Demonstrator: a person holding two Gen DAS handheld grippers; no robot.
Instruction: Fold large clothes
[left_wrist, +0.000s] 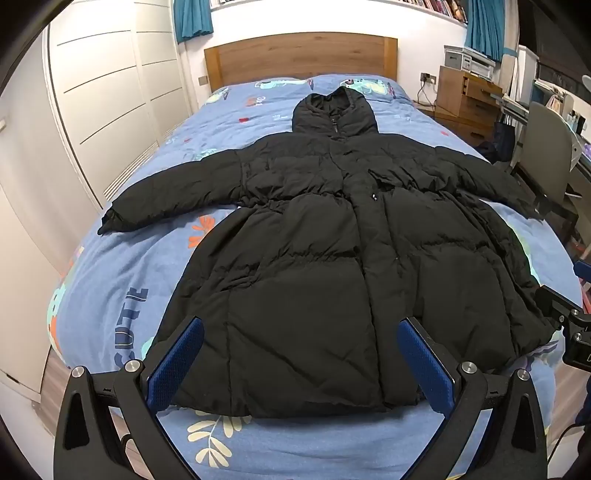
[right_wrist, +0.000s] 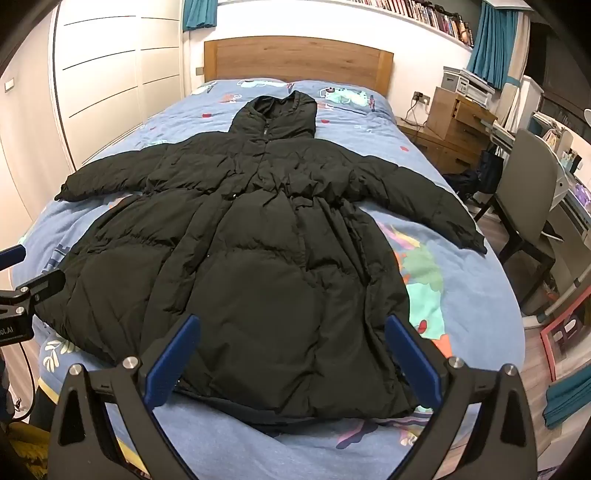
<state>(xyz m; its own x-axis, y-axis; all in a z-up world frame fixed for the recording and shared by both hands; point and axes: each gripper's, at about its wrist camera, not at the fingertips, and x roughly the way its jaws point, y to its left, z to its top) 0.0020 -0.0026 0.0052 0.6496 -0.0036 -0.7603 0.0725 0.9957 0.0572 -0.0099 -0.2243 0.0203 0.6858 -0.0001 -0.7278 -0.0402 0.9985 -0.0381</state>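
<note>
The black coat (left_wrist: 332, 258) is quilted, puffy cloth with a faint sheen. Under it, the blue bedspread (left_wrist: 122, 280) looks like soft, matt printed cotton. The headboard (left_wrist: 301, 55) is smooth wood. The left tongs (left_wrist: 299, 358) carry textured blue pads (left_wrist: 175, 365) on matt black plastic with shiny metal bolts.

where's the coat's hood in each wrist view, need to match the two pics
Left wrist: the hood sits upper centre, a little right of the middle, its top pointing at the headboard.
Right wrist: the hood sits upper centre, a little left of the middle.
Shared landmark: the wooden headboard just beyond the hood in both views.
</note>
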